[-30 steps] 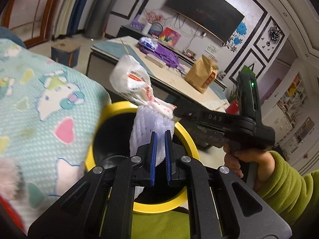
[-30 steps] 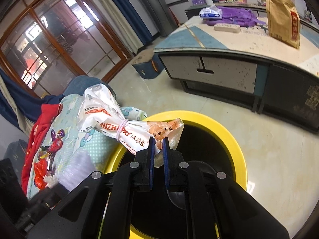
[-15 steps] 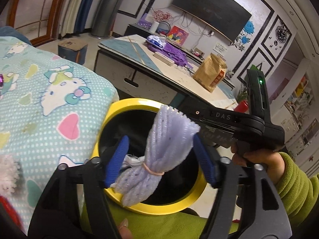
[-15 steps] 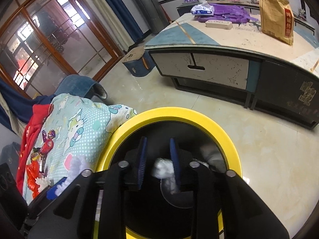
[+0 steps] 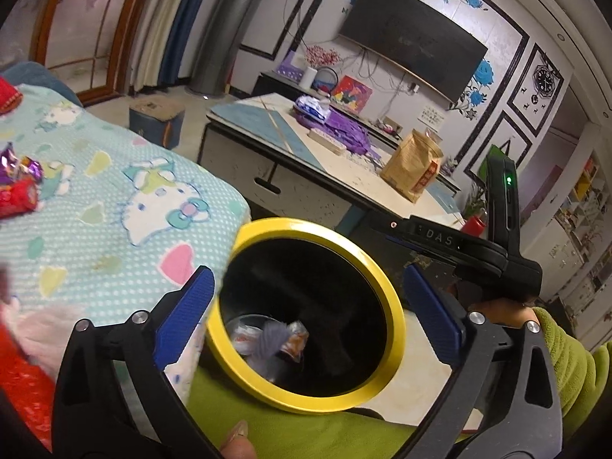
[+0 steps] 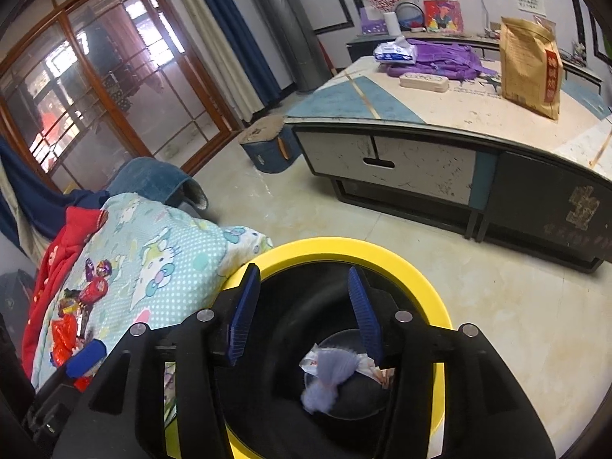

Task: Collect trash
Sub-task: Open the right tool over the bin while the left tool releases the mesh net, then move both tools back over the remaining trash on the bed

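Observation:
A black bin with a yellow rim (image 5: 386,298) (image 6: 367,249) stands on the floor below both grippers. At its bottom lie a pale purple foam net (image 5: 272,334) (image 6: 332,370) and a white and orange plastic wrapper (image 5: 296,338) (image 6: 373,369). My left gripper (image 5: 310,313) hangs over the bin, jaws opening wide with nothing between them. My right gripper (image 6: 306,310) is above the bin mouth, its jaws opening and empty. Its black body (image 5: 478,252), held by a hand in a green sleeve, shows in the left wrist view.
A mint cartoon-print blanket (image 5: 114,199) (image 6: 160,260) beside the bin carries several red and purple candy wrappers (image 6: 88,298) (image 5: 15,187). A low table (image 6: 440,114) holds a brown paper bag (image 6: 529,65) and purple cloth (image 6: 443,59). A small blue stool (image 6: 267,145) stands on the floor.
Both grippers went from shut on trash to open. The foam net left my left jaws and the plastic wrapper left my right; both now lie in the bin's bottom. Both grippers rose slightly.

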Demonstrator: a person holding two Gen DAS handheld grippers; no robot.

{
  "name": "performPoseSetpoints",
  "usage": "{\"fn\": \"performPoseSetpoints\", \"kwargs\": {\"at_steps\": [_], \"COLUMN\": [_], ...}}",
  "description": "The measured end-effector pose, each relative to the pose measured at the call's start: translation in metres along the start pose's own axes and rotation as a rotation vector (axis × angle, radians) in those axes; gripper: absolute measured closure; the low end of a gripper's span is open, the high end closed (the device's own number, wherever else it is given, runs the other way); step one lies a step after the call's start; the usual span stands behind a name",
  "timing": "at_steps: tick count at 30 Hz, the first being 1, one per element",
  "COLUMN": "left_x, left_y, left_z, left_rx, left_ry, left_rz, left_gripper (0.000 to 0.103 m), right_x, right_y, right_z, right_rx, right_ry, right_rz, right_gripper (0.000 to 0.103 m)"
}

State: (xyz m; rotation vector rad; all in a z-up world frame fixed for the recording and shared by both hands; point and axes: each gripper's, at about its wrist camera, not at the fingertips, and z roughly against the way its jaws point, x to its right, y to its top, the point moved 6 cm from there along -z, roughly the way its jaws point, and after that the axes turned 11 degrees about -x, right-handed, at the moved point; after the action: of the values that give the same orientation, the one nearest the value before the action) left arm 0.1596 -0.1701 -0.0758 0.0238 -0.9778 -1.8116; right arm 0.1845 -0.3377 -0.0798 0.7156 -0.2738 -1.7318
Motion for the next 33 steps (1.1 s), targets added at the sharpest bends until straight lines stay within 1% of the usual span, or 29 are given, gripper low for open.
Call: {"fn": "performPoseSetpoints", "kwargs": {"at_steps": [5, 11, 16, 24, 29, 33], "left_x": [-0.012, -0.033, -0.047, -0.066, -0.077, -0.086], "left_y": [0.004, 0.006, 0.009, 0.003, -0.003, -0.005], "left_z": [0.020, 0.053, 0.077, 0.106, 0.120, 0.131], "left_rx": [0.043, 0.119, 0.173, 0.224, 0.244, 0.261], "left_ry": [0.078, 0.206, 0.270, 0.327, 0.344, 0.359], "left_rz": [0.025, 0.049, 0.070, 0.108, 0.140, 0.161], "left_gripper": [0.011, 0.011, 0.011, 0.011, 0.011, 0.011], "right_x": [-0.020, -0.051, -0.079, -0.121, -0.140, -0.156], "right_y": [0.002, -0.001, -0.007, -0.023, -0.033, -0.041], "right_z": [0.013, 0.032, 0.047, 0.059, 0.059, 0.056], "right_rx": [0.048, 0.120, 0.169, 0.211, 0.206, 0.185], "right_ry": [0.019, 0.046, 0.069, 0.101, 0.113, 0.134], "right_rz": [0.065, 0.162, 0.248, 0.376, 0.434, 0.475], "right_gripper": [0.050, 0.045, 0.041, 0.034, 0.032, 0.030]}}
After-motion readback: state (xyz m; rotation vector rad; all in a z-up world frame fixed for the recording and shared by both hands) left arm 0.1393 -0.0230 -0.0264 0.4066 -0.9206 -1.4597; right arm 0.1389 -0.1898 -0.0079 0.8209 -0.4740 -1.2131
